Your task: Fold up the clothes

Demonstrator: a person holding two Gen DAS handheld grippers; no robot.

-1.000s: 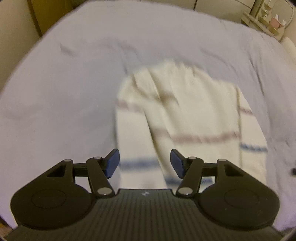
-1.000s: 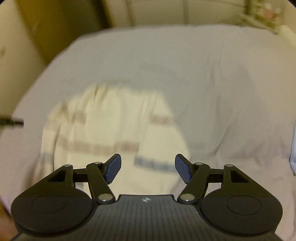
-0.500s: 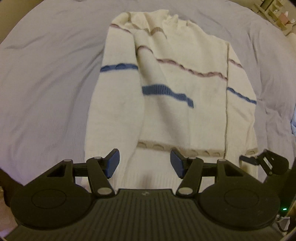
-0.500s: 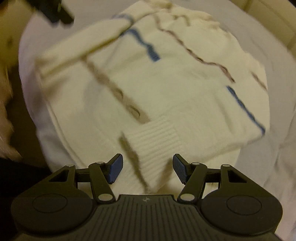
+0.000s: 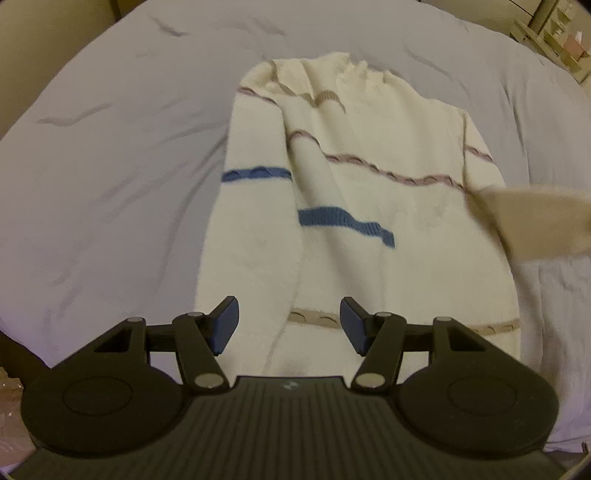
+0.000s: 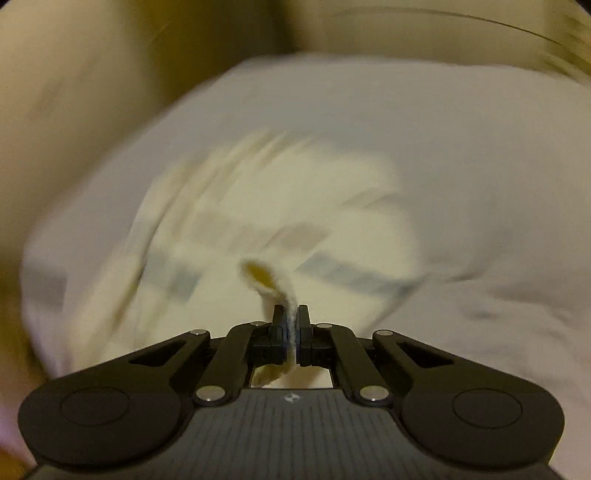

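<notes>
Right gripper (image 6: 291,325): jaws clamped tight on a thin cream knit edge of the sweater (image 5: 369,206), fabric pinched between the pads, one loop sticking up past the tips, a scrap hanging below into the frame opening. Just closed down from roughly half open; fabric now between the pads. Right wrist view heavily motion-blurred past the fingers, only a cream mass with faint blue and tan bands on pale sheet.

Left gripper (image 5: 289,325): jaws about half open, blue pads apart, nothing gripped. Hovering over the hem end of the sweater; near hem band with tan trim runs between and just beyond the pads. No contact visible.

No readable writing. Only a small pale logo mark (image 5: 289,385) on the ribbed gripper body, same on the right one, too small to read.

Sweater lying flat on the lavender bedsheet (image 5: 110,177), long axis running away from the left fingers, hem near, neck far. Left sleeve folded in over the body, angled toward the hem. Stripes across: tan up top, mauve mid, blue lower, tan at hem. Blurred cream strip (image 5: 535,221) at right edge of left wrist view, lifted off the right side of the body; cuff or sleeve, cannot tell exactly.

Shelving unit (image 5: 554,33) at far top right, beyond the bed.
</notes>
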